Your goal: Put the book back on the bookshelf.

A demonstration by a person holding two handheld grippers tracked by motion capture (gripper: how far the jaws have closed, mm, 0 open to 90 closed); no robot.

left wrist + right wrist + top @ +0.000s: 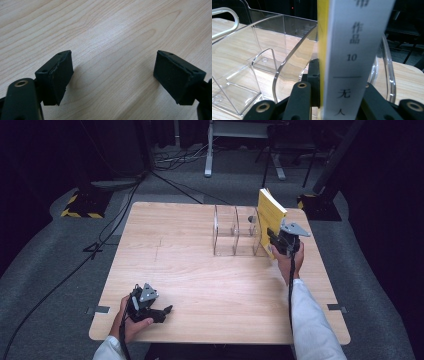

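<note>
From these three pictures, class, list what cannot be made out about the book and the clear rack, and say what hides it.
- Book title, right gripper view: cut off by the top and bottom edges.
- Book cover, high view: too small to read.
- Right gripper pads, right gripper view: hidden behind the spine.
- Clear file rack right compartment, high view: partly covered by the book.

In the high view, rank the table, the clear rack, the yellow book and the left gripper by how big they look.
1. table
2. clear rack
3. yellow book
4. left gripper

The book and gripper look close; the gripper sits nearer the camera, so that order is unsure.
</note>
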